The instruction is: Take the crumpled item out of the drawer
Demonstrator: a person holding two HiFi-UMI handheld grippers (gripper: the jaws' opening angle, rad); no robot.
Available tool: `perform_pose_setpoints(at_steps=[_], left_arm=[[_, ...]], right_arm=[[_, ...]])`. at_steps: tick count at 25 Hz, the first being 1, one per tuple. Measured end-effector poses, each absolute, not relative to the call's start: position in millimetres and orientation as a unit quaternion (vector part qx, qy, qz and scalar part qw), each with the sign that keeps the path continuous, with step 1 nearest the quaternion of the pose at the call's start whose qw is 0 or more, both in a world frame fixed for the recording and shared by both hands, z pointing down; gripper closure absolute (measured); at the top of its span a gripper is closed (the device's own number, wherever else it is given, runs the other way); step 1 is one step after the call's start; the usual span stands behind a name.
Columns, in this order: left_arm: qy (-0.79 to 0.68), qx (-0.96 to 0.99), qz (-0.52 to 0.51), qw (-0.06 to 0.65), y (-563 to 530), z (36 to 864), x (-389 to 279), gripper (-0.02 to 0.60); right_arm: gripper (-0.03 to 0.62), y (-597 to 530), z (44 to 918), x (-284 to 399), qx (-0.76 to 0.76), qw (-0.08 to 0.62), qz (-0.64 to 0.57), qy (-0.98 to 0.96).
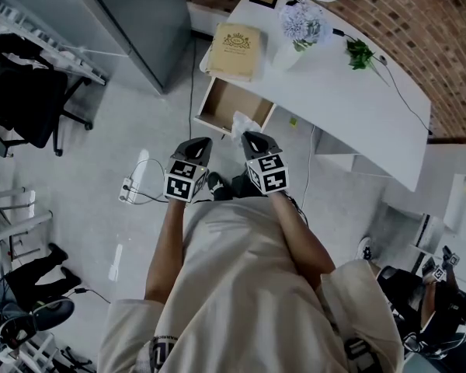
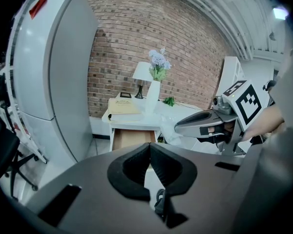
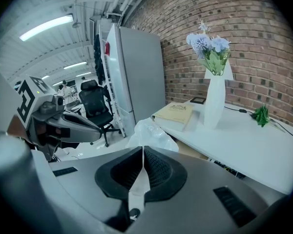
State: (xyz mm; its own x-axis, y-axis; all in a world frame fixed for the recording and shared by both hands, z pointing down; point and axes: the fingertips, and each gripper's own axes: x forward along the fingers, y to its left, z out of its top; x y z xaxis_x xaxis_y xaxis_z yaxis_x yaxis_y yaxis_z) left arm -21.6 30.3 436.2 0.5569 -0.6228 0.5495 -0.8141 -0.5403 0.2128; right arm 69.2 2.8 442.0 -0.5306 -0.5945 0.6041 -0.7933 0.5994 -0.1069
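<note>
Beyond the person's beige shirt, both grippers point toward the open drawer of the white desk. The left gripper has its jaws together with nothing between them. The right gripper is clamped on the crumpled white bag at the drawer's near right corner.

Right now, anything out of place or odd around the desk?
Only the drawer, pulled open under the desk, and a crumpled plastic bag pinched in the right gripper's jaws by its front corner. Book and vase sit tidy; nothing spilled.
</note>
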Motion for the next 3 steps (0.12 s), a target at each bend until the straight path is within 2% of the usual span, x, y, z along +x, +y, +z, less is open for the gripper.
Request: perform_pose_setpoints(at_steps=[3], left_arm=[[-0.419, 0.854, 0.212, 0.225, 31.3, 436.5, -18.7, 0.566]], right_arm=[[0.559, 3.3, 442.1, 71.8, 0.408, 0.263, 0.190, -0.853]])
